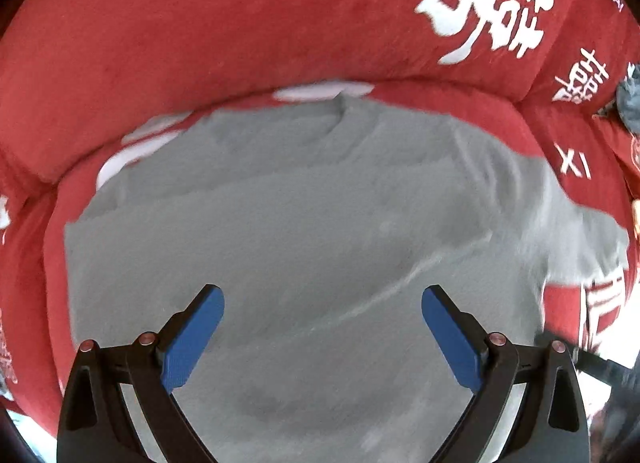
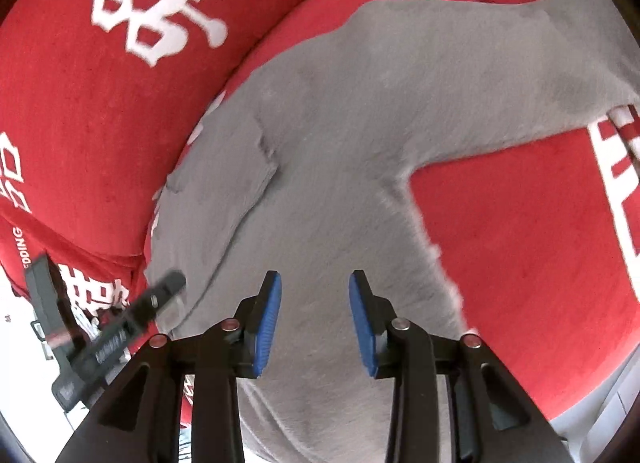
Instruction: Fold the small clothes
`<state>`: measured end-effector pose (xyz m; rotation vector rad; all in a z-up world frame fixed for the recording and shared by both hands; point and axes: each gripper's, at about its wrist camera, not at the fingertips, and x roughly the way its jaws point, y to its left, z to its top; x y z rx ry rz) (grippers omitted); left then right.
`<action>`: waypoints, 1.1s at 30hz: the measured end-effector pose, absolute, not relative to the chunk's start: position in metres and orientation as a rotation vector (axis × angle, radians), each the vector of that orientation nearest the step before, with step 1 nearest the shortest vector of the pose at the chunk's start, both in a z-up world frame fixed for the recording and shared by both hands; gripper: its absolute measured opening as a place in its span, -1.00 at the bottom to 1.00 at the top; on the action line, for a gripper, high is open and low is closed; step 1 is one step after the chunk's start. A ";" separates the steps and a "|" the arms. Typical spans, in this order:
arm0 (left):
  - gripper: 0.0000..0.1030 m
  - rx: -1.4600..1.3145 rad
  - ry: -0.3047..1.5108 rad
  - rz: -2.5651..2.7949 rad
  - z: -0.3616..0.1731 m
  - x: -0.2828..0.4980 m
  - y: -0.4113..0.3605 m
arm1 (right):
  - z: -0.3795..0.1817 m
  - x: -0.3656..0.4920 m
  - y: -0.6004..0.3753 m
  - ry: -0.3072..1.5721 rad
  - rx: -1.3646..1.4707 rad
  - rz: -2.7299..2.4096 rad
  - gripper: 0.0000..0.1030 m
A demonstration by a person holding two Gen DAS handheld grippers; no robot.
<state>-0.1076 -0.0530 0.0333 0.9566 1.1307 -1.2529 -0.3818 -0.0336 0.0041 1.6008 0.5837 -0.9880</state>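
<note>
So I'm looking down at a red plush cover (image 1: 200, 23) with big white characters, the grey garment (image 1: 320, 223) spread flat on it, left tool (image 1: 323, 299) gaping wide and right tool (image 2: 315, 283) partly open, both empty above the cloth.

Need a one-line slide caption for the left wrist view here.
Left gripper, jaws wide open and empty, above a grey garment spread on a red cover printed with white characters.
</note>
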 end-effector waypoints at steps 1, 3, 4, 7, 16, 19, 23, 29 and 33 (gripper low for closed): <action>0.93 0.959 1.121 -1.247 0.029 -0.116 -0.065 | 0.002 -0.391 -0.034 0.581 1.610 -0.987 -0.25; 0.93 0.969 1.105 -1.240 0.020 -0.129 -0.080 | 0.000 -0.410 -0.033 0.575 1.620 -0.988 -0.25; 0.93 0.986 1.086 -1.234 0.013 -0.137 -0.087 | -0.001 -0.418 -0.032 0.569 1.624 -0.994 -0.25; 0.93 1.071 1.050 -1.230 -0.006 -0.159 -0.094 | -0.003 -0.446 -0.030 0.544 1.636 -1.028 -0.25; 0.98 1.143 1.147 -1.259 -0.018 -0.170 -0.087 | -0.008 -0.529 -0.019 0.416 1.693 -1.156 -0.25; 0.98 1.158 1.117 -1.250 -0.016 -0.174 -0.087 | -0.009 -0.563 -0.011 0.316 1.730 -1.226 -0.24; 0.98 1.131 1.133 -1.217 -0.011 -0.175 -0.085 | -0.010 -0.611 -0.006 0.204 1.730 -1.359 -0.22; 0.98 1.075 1.149 -1.261 0.009 -0.186 -0.075 | -0.026 -0.663 -0.010 0.007 1.787 -1.447 -0.21; 0.98 1.025 1.174 -1.319 0.021 -0.196 -0.074 | -0.036 -0.675 -0.023 -0.126 1.816 -1.419 -0.21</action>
